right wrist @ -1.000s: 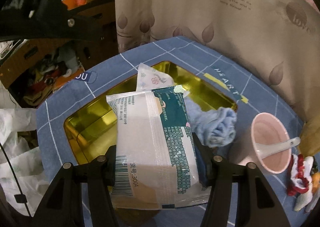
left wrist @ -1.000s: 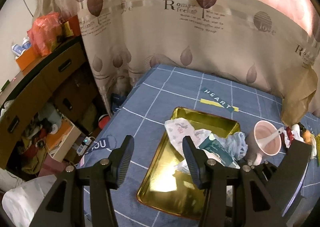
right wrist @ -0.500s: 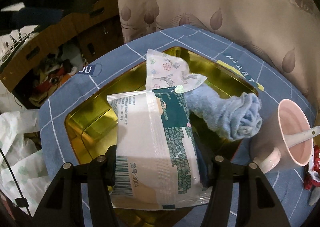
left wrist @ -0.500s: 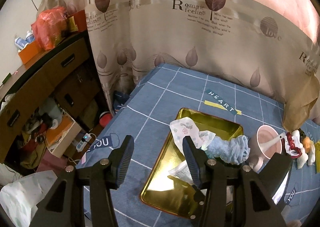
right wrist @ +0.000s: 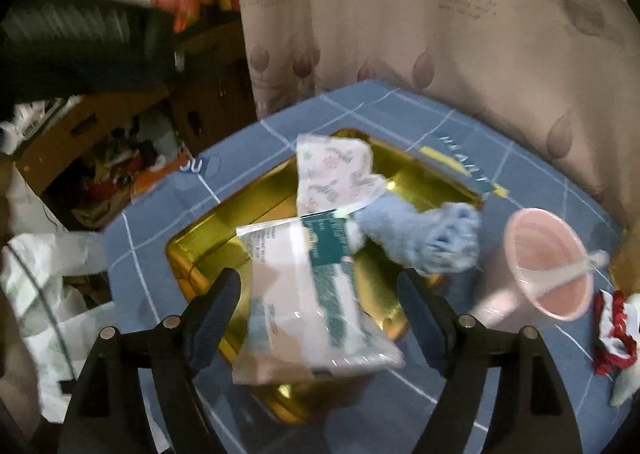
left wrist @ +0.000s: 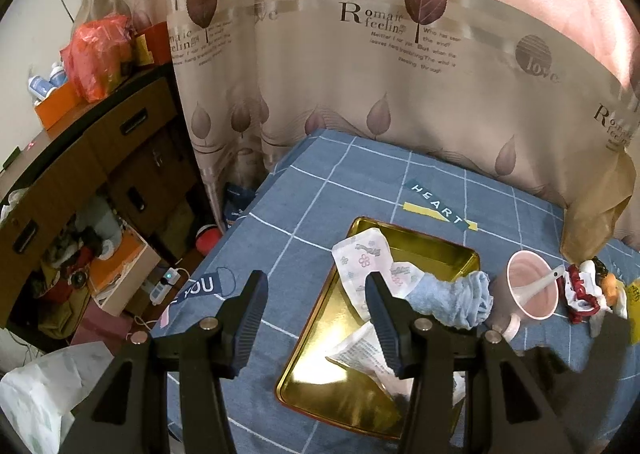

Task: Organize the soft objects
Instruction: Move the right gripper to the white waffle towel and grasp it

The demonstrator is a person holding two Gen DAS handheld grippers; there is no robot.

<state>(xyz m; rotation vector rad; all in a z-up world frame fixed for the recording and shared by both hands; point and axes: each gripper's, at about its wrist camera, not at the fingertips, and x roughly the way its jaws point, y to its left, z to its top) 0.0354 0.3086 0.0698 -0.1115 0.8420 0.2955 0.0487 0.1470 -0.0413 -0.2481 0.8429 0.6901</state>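
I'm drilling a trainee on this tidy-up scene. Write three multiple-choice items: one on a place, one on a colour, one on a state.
1. Where does the blue towel lie?
A. in the gold tray
B. inside the cup
C. on the floor

2. What colour is the cup?
A. green
B. pink
C. black

3. How do the right tongs stand?
A. clamped on the towel
B. open, clear of the tissue pack
C. shut on the spoon

Answers: 1 A, the towel rests on the tray's right side. 2 B, the cup is pale pink. 3 B, the jaws have just been opening, with gaps showing beside the pack between them.
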